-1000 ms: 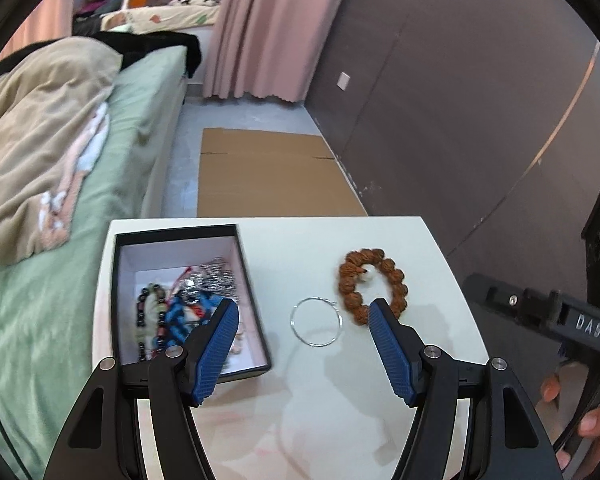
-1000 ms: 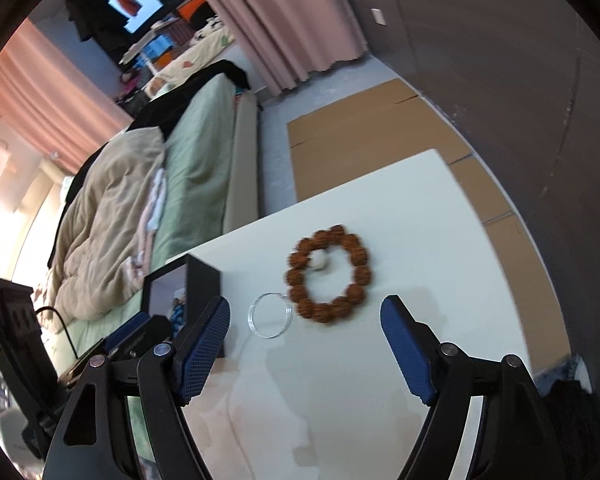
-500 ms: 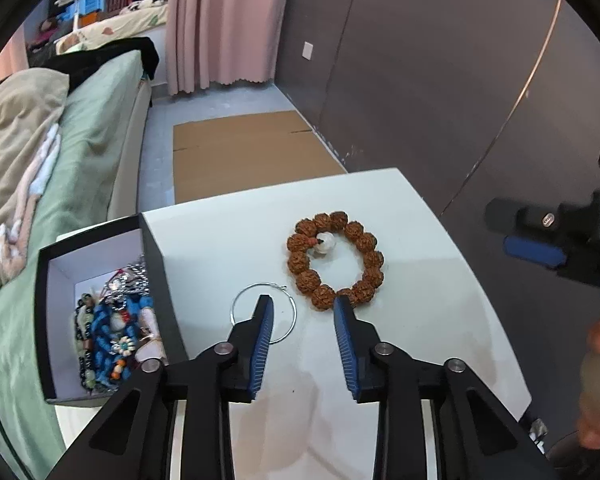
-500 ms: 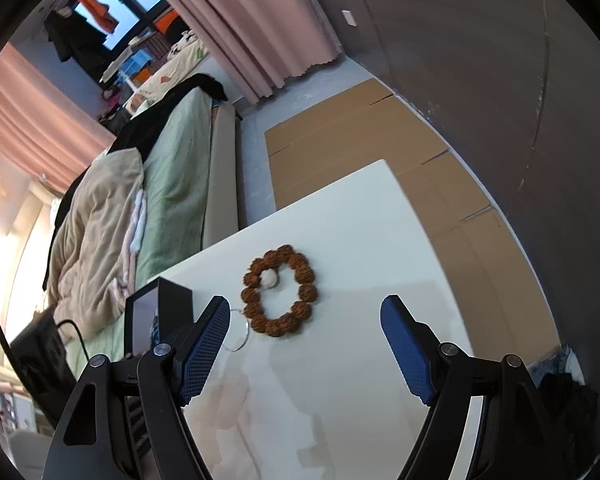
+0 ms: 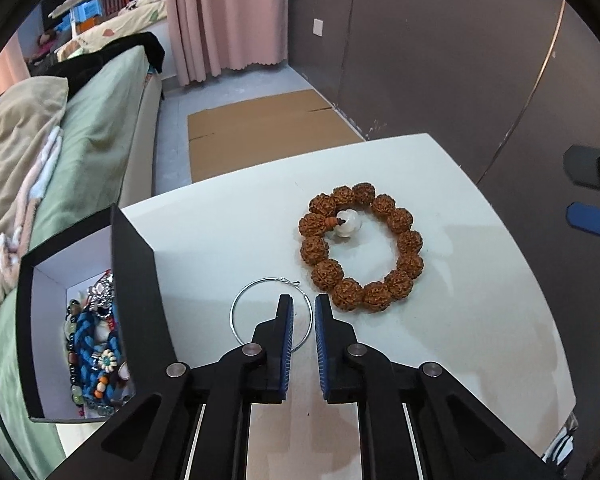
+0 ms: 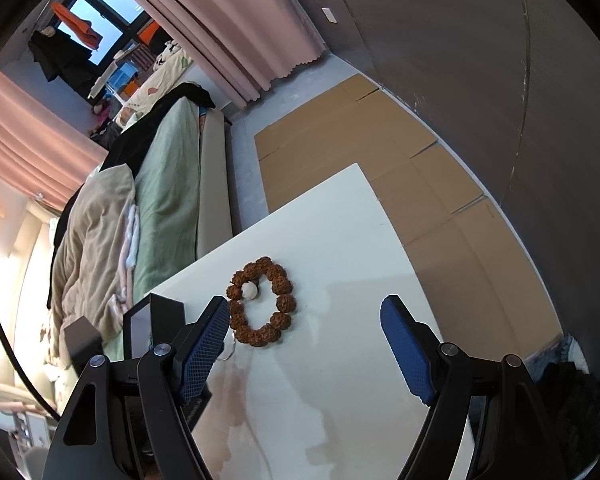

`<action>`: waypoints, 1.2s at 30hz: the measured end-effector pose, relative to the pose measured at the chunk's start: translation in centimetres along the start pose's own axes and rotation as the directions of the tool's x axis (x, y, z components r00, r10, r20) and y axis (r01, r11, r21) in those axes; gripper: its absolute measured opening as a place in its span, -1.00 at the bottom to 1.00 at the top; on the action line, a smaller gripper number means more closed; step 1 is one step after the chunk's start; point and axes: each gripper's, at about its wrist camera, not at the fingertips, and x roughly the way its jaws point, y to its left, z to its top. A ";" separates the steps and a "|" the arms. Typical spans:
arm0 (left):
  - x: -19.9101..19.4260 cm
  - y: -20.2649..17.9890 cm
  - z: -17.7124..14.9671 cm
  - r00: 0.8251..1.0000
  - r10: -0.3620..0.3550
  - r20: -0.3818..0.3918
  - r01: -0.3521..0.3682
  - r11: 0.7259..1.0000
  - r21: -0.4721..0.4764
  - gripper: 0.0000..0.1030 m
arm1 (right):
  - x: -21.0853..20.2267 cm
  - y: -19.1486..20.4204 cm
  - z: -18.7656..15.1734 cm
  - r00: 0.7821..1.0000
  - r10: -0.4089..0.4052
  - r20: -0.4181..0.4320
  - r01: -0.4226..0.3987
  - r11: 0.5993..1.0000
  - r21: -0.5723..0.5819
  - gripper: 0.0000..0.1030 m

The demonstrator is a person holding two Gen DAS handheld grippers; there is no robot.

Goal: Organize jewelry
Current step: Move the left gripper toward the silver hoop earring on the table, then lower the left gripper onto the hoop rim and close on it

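A thin silver hoop (image 5: 260,292) lies on the white table (image 5: 228,220). My left gripper (image 5: 302,306) is nearly shut, its blue pads straddling the hoop's right rim with a narrow gap left. A brown beaded bracelet (image 5: 404,240) with a white bead lies just right of it, also in the right wrist view (image 6: 278,280). A black jewelry box (image 5: 136,280) at the left holds several bracelets (image 5: 96,344). My right gripper (image 6: 304,320) is open and empty, above the table near the bracelet.
A bed with a green sheet (image 5: 96,120) and beige blanket stands left of the table. Flat cardboard (image 5: 260,128) lies on the floor beyond. A dark wall (image 5: 440,60) runs along the right. The right gripper's blue pad (image 5: 592,220) shows at the right edge.
My left gripper has moved right from the box, lowered over the silver hoop and closed from wide open to nearly shut. The right gripper has drawn back and stayed open.
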 end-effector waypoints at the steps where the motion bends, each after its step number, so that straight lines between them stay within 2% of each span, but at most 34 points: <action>1: 0.2 -0.1 0.0 1.000 0.002 -0.004 -0.002 1.000 0.000 -0.78 | 0.0 0.0 0.0 1.000 0.000 -0.001 0.000 1.000 0.000 0.52; 7: 1.5 -0.5 -0.5 0.998 -0.038 -0.055 0.038 0.999 0.007 -0.79 | 0.0 -0.1 0.0 1.000 -0.002 -0.003 0.002 1.000 0.004 0.52; 12: 1.5 -0.1 -0.7 0.996 -0.072 -0.054 0.071 0.997 -0.016 -0.79 | 0.2 -0.2 -0.1 1.000 -0.004 -0.012 0.004 1.000 0.003 0.52; 15: 1.3 0.4 -0.8 0.991 -0.116 -0.069 0.113 0.993 -0.044 -0.81 | 0.2 -0.1 -0.3 1.000 -0.005 -0.015 0.006 1.000 0.004 0.52; 24: 0.6 -1.2 -2.2 0.969 -0.208 -0.129 0.210 0.978 0.000 -0.87 | 0.5 0.3 -1.1 1.000 -0.015 -0.025 0.015 1.000 0.000 0.52; 32: -0.1 -1.0 -3.3 0.957 -0.222 -0.189 0.229 0.973 0.017 -0.86 | 0.7 0.6 -1.9 0.999 -0.030 -0.038 0.030 1.000 -0.009 0.52; 36: -0.5 -0.2 -3.6 0.965 -0.167 -0.201 0.175 0.984 0.020 -0.86 | 0.9 0.7 -2.1 0.998 -0.037 -0.041 0.037 0.999 -0.009 0.52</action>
